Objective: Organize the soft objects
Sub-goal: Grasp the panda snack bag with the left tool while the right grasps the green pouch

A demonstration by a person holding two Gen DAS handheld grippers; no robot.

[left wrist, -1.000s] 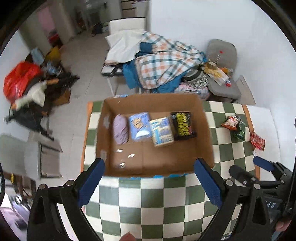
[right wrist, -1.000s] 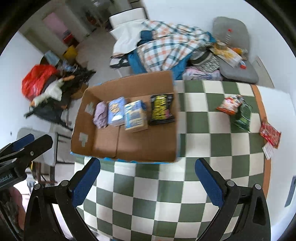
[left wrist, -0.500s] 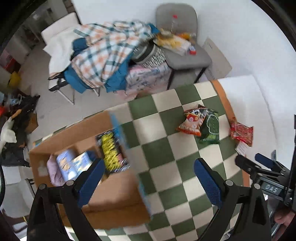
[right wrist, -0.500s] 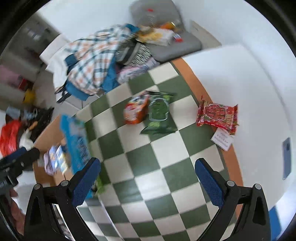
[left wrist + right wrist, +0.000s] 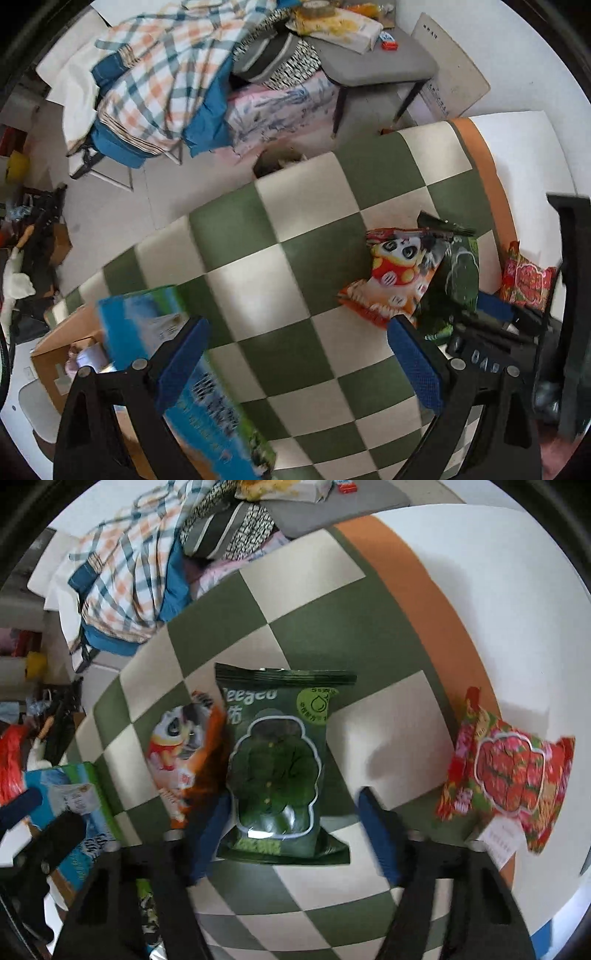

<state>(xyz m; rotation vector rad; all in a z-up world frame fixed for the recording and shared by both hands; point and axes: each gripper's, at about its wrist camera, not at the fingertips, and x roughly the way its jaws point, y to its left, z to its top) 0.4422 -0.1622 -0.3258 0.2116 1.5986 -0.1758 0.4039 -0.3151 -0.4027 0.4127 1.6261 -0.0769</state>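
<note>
Right wrist view: right gripper (image 5: 295,834) jaws, just closing, straddle the green snack bag (image 5: 280,764), right pad apart from it. Left gripper (image 5: 299,365) jaws gape over the checkered cloth (image 5: 295,229).

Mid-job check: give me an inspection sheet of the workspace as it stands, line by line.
Surface: green-and-white checkered tablecloth with an orange border.
Job's things: green packet overlapping the panda packet; red packet apart, by the border; cardboard box at the left edge, blue-printed flap up.
Clutter: white slip beside the red packet.
Grippers: right gripper jaws have just been closing and straddle the green packet's lower half, one pad clearly off it; left gripper open over bare cloth.
Cables: nothing seen.
Surroundings: plaid fabric pile, grey chair with items on it, floor clutter.
</note>
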